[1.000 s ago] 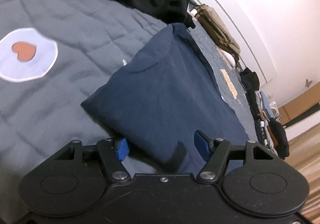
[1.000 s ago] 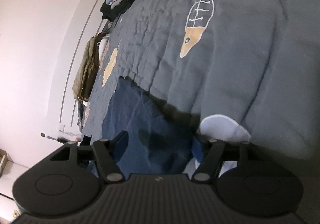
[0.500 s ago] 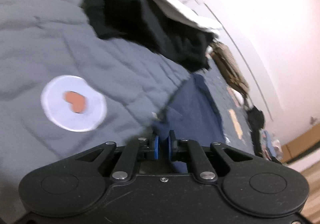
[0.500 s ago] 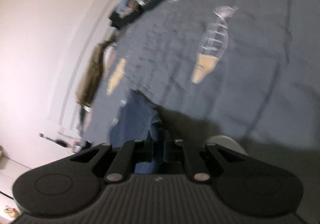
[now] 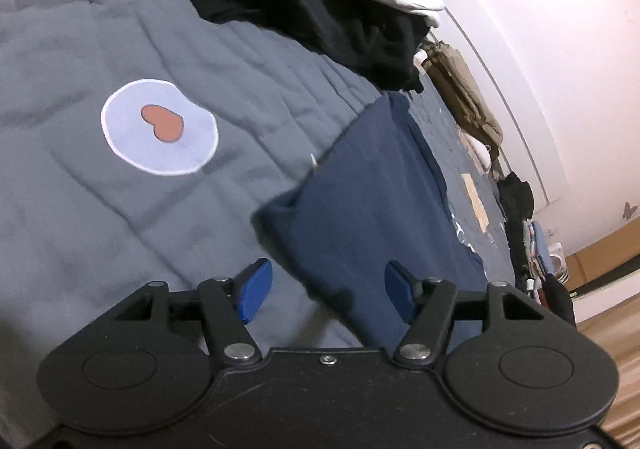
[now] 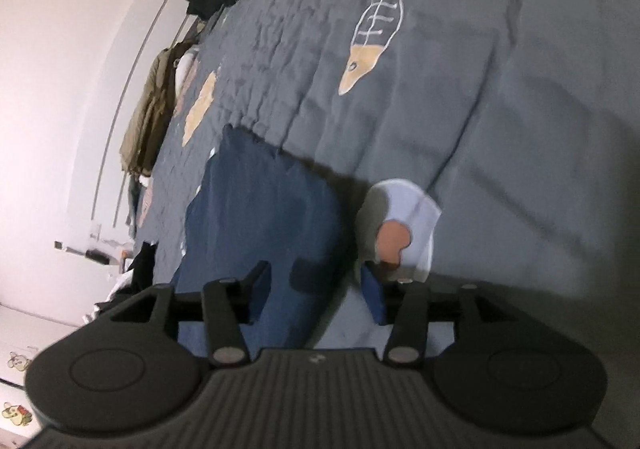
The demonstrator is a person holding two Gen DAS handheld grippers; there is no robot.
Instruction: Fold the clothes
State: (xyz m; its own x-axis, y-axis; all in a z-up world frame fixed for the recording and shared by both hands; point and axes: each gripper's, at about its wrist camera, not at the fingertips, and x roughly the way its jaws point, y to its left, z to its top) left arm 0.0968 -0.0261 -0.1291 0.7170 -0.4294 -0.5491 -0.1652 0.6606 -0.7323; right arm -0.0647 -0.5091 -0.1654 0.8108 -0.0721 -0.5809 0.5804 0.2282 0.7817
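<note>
Left wrist view has the left gripper (image 5: pixel 327 287) hanging over the near corner of a navy garment (image 5: pixel 372 209) lying on the grey quilt (image 5: pixel 80 233). Its jaws have just been opening and now stand wide with nothing pinched, cloth only under the gap. Same on the other side: the right gripper (image 6: pixel 316 295) has jaws that have just been opening, standing moderately apart over the garment's near edge (image 6: pixel 264 225), not clamped on it. So I'd say a fold has just been let go and the next move is either a fresh pinch on the near edge for another fold or shifting it to a pile. The garment looks like a fairly tidy rectangle already, flat, slightly puffy at the folded edge, sitting toward the quilt's wall-side edge, near the heart patch (image 5: pixel 160 127).
</note>
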